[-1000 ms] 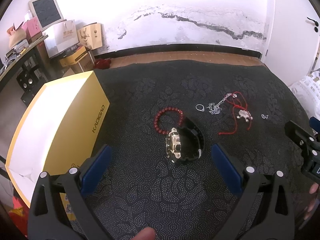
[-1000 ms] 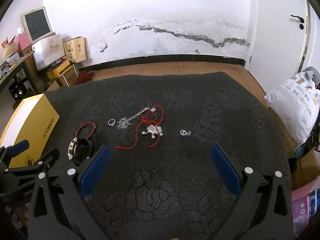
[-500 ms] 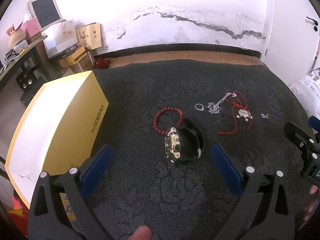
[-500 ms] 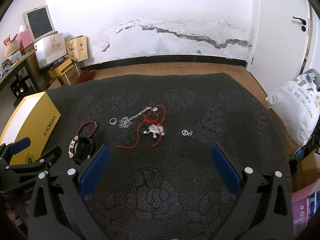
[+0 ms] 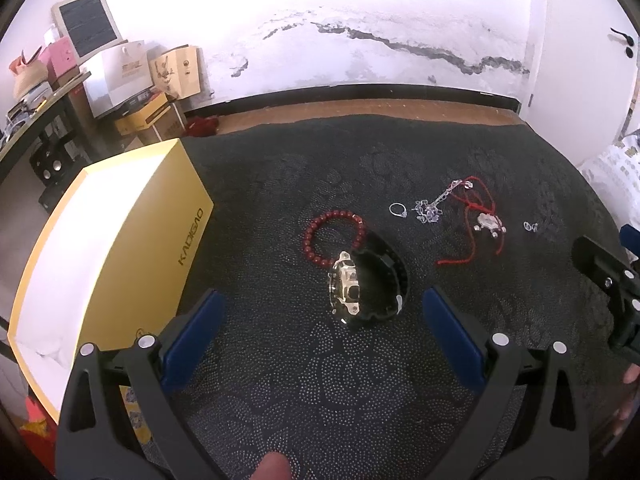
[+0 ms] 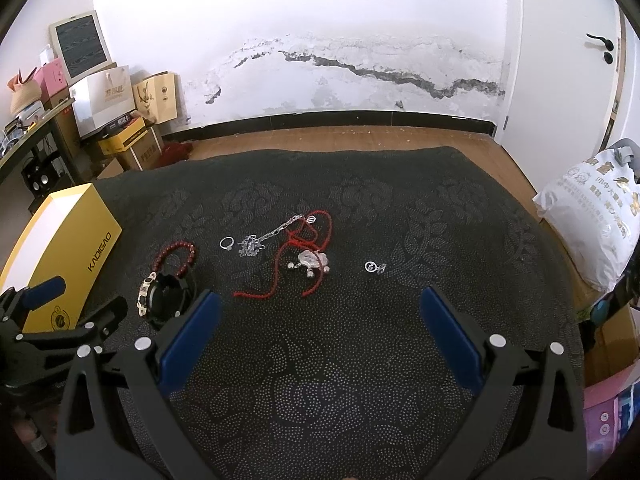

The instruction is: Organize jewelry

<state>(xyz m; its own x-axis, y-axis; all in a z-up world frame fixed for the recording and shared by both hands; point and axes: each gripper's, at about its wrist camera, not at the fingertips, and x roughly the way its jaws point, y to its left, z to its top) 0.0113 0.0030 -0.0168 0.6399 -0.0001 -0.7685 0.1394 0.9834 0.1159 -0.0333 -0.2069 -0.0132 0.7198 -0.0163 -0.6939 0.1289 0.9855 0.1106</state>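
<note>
yellow box (image 5: pixel 120 248), red bead bracelet (image 5: pixel 334 236), black floral cloth (image 6: pixel 360 360)

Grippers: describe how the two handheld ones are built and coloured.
Both look the same. The left gripper and the right gripper each have black plastic frames with triangular cut-outs, silver round screw heads, and flat blue pads lining the inside of both fingers. No cables or markings show. A bare fingertip peeks in; no sleeve visible.

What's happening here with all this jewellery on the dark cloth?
A person holds a claw in each hand above a dark patterned cloth, about to sort jewellery. Both the left claw and the right claw are open and empty. Nothing has been picked up: a watch, a red bead bracelet, a ring, a silver chain and a red cord with a pendant lie loose beside a yellow box.
</note>
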